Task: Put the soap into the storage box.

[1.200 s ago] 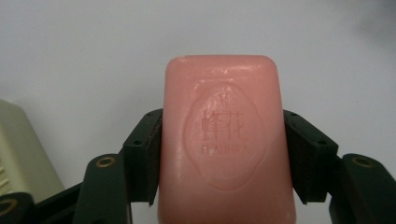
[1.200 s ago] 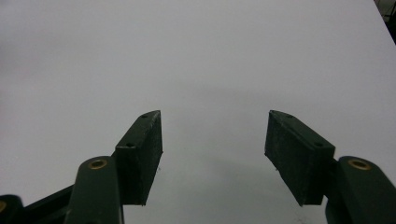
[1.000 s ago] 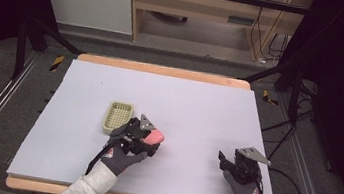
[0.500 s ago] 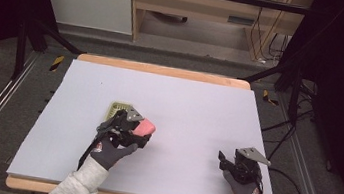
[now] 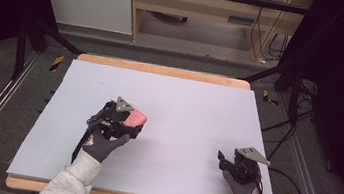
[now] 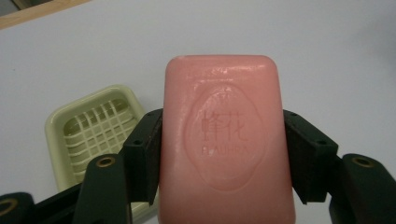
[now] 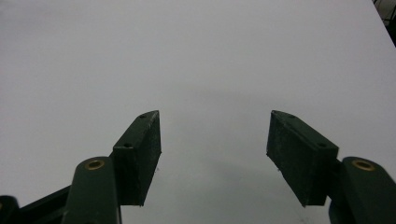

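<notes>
Moved: left gripper point(image 6: 223, 135) with pink soap bar point(image 6: 224, 140) has shifted left, now above the green soap dish point(image 6: 93, 135).
Left jaws: clamped on the soap's two long sides.
Right jaws: right gripper point(image 7: 215, 140) apart, nothing between, unmoved, near right.
Surface: pale table point(image 5: 194, 105), wooden edge; dark room around.

Soap dish point(image 6: 95, 135) sits just beside the left gripper point(image 5: 124, 118); table point(image 5: 198, 110) bare elsewhere

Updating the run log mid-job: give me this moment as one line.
left gripper: shut on pink soap bar, above table | soap dish: empty, beside it | right gripper: open, holds nothing
</notes>
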Demonstrator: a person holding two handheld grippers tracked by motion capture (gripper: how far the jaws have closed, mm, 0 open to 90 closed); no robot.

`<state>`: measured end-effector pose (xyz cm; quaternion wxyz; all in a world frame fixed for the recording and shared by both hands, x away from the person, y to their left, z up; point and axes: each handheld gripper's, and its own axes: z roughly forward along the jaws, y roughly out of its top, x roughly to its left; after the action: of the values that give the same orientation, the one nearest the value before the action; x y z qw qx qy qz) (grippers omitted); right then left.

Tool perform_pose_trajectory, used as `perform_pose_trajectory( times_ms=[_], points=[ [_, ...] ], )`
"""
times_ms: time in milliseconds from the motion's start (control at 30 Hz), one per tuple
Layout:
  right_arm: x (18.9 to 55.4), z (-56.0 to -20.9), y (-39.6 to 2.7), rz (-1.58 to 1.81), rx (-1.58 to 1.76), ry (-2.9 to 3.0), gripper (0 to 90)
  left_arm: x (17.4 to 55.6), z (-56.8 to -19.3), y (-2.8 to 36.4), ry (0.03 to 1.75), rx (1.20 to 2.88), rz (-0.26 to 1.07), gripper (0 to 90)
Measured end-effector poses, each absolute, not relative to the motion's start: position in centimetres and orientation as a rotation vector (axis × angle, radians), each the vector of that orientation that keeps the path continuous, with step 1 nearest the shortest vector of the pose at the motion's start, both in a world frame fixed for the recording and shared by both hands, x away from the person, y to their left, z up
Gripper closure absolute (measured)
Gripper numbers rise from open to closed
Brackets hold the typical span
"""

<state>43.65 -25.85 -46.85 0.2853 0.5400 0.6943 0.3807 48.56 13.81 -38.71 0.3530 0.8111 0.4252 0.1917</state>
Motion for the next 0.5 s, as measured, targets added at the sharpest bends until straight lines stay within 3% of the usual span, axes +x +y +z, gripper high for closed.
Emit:
perform_pose_trajectory(
  times_ms=[500],
  points=[
    [43.7, -46.8, -25.8, 1.021, 1.446, 1.858, 35.4, 50.1, -38.4, 16.4, 1.182, 2.038, 0.532, 37.2]
  ],
)
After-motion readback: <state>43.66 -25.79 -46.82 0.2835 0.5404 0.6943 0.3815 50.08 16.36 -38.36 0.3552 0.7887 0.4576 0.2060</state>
